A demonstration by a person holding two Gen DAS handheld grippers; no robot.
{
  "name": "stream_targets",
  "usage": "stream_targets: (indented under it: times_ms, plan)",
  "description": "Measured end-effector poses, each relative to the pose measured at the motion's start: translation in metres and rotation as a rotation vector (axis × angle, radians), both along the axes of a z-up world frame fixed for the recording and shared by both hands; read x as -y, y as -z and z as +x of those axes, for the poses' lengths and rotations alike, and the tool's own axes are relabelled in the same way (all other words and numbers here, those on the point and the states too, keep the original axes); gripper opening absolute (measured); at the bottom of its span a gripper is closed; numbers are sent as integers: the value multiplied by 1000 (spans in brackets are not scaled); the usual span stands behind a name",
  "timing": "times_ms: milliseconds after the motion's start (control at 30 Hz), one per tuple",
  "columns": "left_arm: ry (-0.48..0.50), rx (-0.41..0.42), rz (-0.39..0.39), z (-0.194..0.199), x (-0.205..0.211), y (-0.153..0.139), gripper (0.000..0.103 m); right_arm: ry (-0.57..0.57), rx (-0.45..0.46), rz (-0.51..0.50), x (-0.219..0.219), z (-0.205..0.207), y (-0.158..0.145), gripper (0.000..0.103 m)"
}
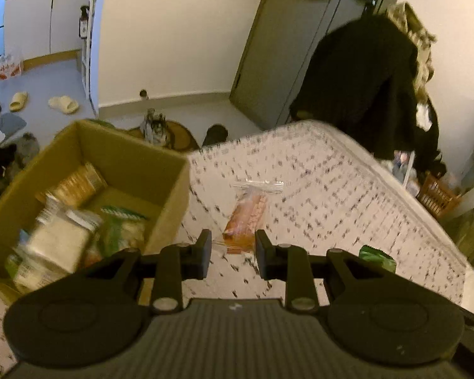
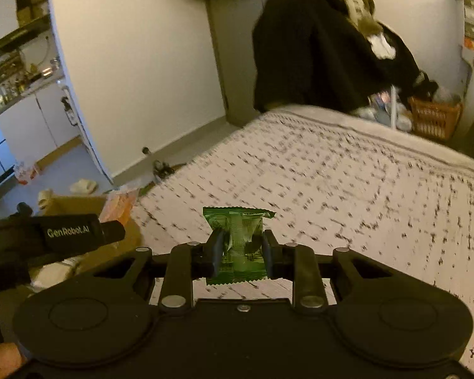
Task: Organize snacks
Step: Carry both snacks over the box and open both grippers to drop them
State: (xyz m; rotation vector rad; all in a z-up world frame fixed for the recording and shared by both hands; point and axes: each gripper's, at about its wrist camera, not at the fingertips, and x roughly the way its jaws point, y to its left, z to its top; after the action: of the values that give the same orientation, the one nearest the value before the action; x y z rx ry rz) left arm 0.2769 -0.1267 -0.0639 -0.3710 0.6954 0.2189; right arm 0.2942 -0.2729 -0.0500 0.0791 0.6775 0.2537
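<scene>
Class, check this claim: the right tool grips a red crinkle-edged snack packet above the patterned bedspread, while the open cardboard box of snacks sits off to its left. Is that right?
One detail is wrong: the crinkle-edged snack packet in the right tool is green, not red, as the right wrist view shows. The patterned bedspread and open cardboard box are as stated.

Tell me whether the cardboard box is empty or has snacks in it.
Not empty. The open cardboard box holds several snack packets, piled toward its near end.

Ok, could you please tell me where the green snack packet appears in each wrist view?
Left wrist view: green snack packet at lower right, beside the left gripper, which pinches the orange snack bag.
Right wrist view: centre, clamped in the right gripper.
Shared landmark: the hanging black coat.
</scene>
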Motion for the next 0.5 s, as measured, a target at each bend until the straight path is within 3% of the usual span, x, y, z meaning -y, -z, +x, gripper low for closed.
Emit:
stream_targets:
  times_ms: [200,333,500]
  plan:
    - [-27,49,-8,-19,-22,-24,27,-12,47,17,-16,-14,-14,26]
    - [-39,66,-24,-29,-34,-33,27,23,41,94,-24,-20,-17,26]
    - [-57,71,-14,-39,-56,-40,27,-36,85,88,-44,-27,-27,26]
